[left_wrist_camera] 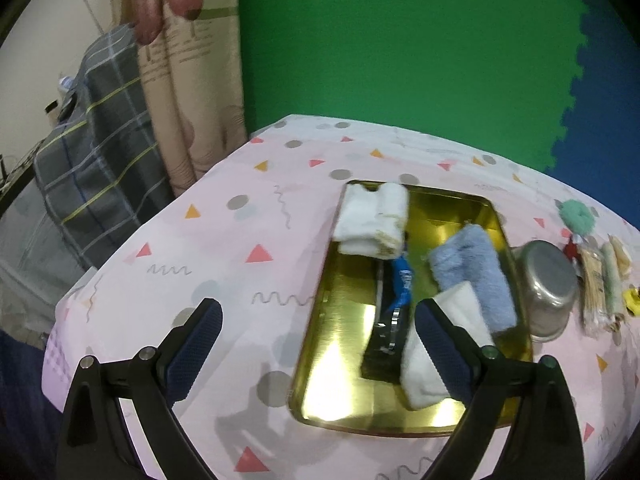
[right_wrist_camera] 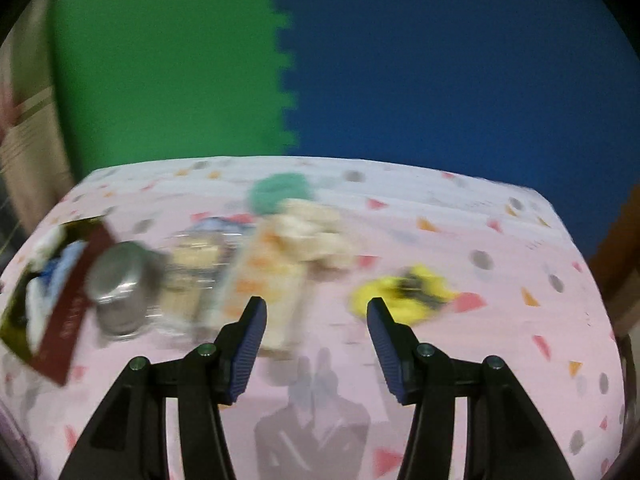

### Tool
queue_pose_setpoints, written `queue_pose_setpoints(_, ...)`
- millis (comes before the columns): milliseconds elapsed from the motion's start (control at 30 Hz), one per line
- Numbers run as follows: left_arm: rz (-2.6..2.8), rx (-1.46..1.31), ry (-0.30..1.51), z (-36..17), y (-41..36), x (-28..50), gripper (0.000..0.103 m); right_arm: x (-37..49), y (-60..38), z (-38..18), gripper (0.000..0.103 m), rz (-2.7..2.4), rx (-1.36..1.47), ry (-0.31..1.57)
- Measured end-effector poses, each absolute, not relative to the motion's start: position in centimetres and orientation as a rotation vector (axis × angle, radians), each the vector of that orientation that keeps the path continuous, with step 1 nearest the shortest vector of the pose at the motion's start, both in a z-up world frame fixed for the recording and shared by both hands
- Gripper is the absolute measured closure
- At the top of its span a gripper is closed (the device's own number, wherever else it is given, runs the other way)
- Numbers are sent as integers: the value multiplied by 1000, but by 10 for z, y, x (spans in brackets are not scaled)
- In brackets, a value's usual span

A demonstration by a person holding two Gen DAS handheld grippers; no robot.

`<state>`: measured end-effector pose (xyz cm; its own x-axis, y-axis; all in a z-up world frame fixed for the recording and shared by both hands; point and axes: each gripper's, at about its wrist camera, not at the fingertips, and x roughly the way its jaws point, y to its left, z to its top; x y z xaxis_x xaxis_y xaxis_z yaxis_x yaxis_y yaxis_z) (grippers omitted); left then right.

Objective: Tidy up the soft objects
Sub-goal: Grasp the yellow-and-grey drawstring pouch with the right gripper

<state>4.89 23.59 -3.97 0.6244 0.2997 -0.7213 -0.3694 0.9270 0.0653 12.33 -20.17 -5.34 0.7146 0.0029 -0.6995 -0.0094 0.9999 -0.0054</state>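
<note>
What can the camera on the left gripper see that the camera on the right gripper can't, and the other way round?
Only the left wrist view shows the gold inside of the tray clearly, the plaid cloth and the curtain off the table, and the left gripper, open and empty.

Only the right wrist view shows the whole yellow and black soft toy, blurred, and the right gripper, open and empty.

Both show the folded towels, the metal cup, the green fluffy thing and the pink tablecloth.
</note>
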Motion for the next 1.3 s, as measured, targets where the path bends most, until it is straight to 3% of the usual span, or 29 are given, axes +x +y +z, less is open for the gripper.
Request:
queue_pose_setpoints(533,86,-24,832,-19,116,82,4,200,-272,-122,49,-10,76,881)
queue_pose_setpoints(633,10,-17,851,-23,82,97,4,197,-275,-119,51,26,101,848)
queue_pose_setpoints(667,-10,-10,860,-25,69,103,4,196,-275,-120,62,36,97,854)
queue_pose_setpoints(800,-62,37,876,-34,30,121,4,185,-279,-118,65,41,78,848)
queue_pose_setpoints(1133,-135,-3,967,-62,-16,162,4,130,-305,-124,65,57,188,854)
queue_pose_setpoints(1233,-113,-55,1007,-68,-18,176,8,129,-304,-125,64,58,187,859)
queue_pose_setpoints(1300,-87,-64,1029,-73,-20,183,18,131,-300,-126,63,51,167,861)
